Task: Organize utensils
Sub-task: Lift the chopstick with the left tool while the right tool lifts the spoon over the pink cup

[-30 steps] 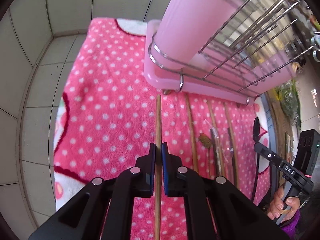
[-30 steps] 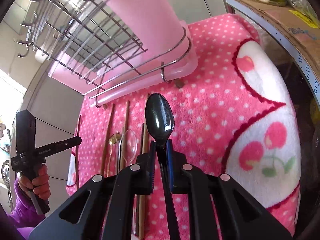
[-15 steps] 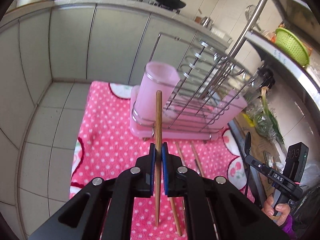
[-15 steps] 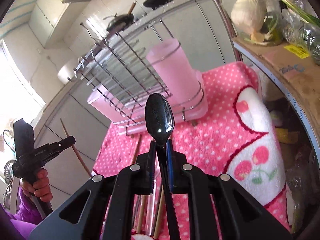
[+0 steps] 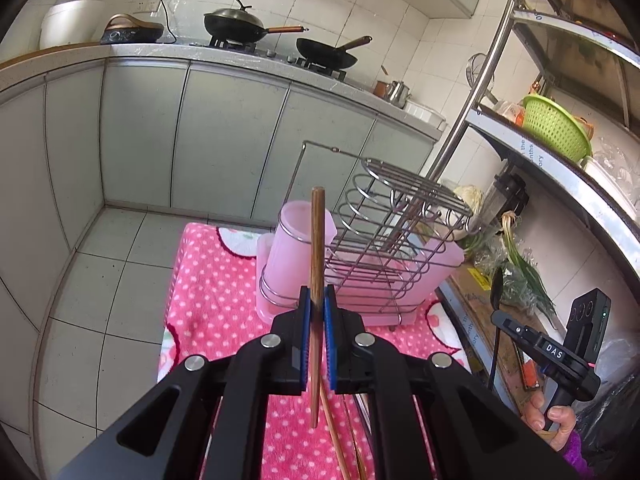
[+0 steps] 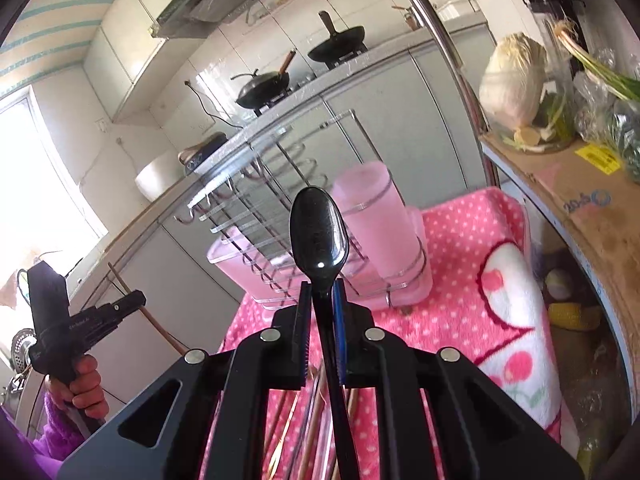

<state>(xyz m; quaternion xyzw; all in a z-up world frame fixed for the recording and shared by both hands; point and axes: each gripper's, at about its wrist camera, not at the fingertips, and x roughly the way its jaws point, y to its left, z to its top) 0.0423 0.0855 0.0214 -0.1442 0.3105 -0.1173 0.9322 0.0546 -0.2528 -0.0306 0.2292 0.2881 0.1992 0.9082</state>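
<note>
My left gripper (image 5: 316, 300) is shut on a wooden chopstick (image 5: 317, 240) and holds it upright in the air, in front of the pink utensil cup (image 5: 294, 252). My right gripper (image 6: 322, 300) is shut on a black spoon (image 6: 319, 232), bowl up, raised above the pink dotted cloth (image 6: 460, 248). The pink cup (image 6: 380, 220) sits at the end of a wire dish rack (image 6: 260, 200). More chopsticks and utensils lie on the cloth below my right gripper (image 6: 308, 412). The right gripper with its spoon also shows in the left wrist view (image 5: 498, 304).
The wire rack (image 5: 400, 232) stands on a pink tray on the cloth (image 5: 208, 292) over a tiled floor. A cardboard box with vegetables (image 6: 560, 160) sits to the right. Cabinets and a stove with pans (image 5: 240, 28) stand behind.
Both grippers have lifted from the cloth and tilted up, the left carrying the chopstick, the right the spoon. The rack now lies farther below and ahead.
</note>
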